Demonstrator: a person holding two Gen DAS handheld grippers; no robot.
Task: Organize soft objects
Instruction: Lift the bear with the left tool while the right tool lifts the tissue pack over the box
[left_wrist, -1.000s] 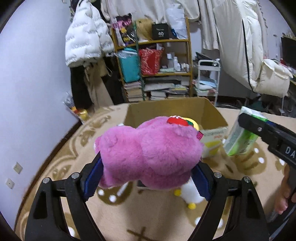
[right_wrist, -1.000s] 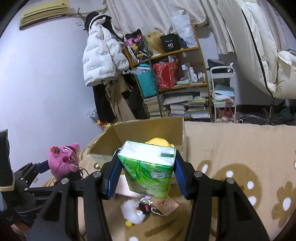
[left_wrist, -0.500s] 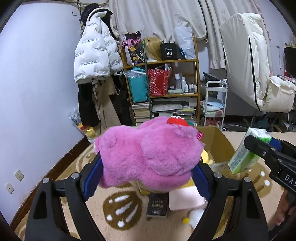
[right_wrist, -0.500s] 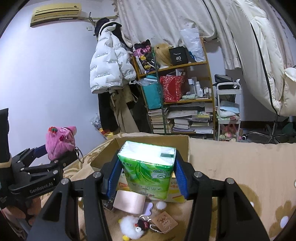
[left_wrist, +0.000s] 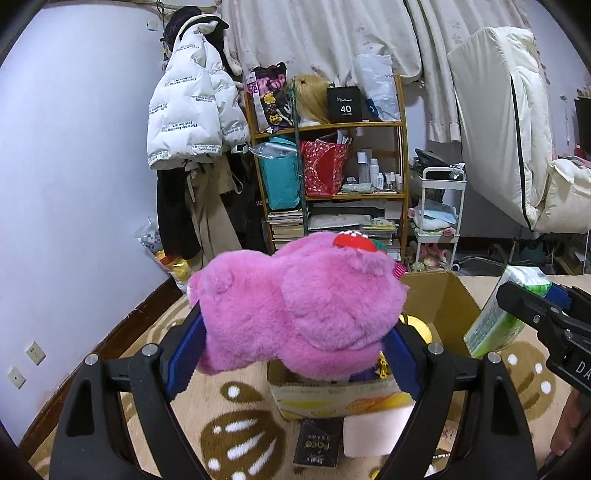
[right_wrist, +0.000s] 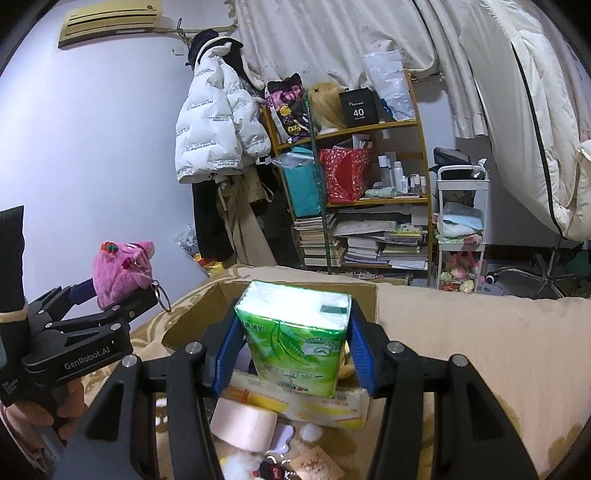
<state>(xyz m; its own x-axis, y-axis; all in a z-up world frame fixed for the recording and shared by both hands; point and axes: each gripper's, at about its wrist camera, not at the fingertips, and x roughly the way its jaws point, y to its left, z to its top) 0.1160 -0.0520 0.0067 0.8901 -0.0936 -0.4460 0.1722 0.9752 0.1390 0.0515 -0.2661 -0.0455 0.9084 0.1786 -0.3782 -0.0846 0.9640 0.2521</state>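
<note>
A pink plush toy (left_wrist: 299, 306) is clamped between the blue pads of the left tool (left_wrist: 295, 350) and is held in the air above the near edge of an open cardboard box (left_wrist: 439, 306). A red strawberry ornament sits on its top, and a metal key ring hangs from it in the right wrist view. A green pack of tissues (right_wrist: 295, 343) is gripped upright between the pads of the right tool (right_wrist: 295, 354), also above the near part of the box. Something yellow is seen inside the box. The box stands on a beige patterned rug (left_wrist: 236, 439). A pale pink roll (right_wrist: 243, 424), a dark booklet (left_wrist: 317, 446) and small white fluffy pieces lie just before the box. A cluttered wooden shelf (left_wrist: 351, 195) and a white puffer jacket (left_wrist: 192, 118) stand behind.
</note>
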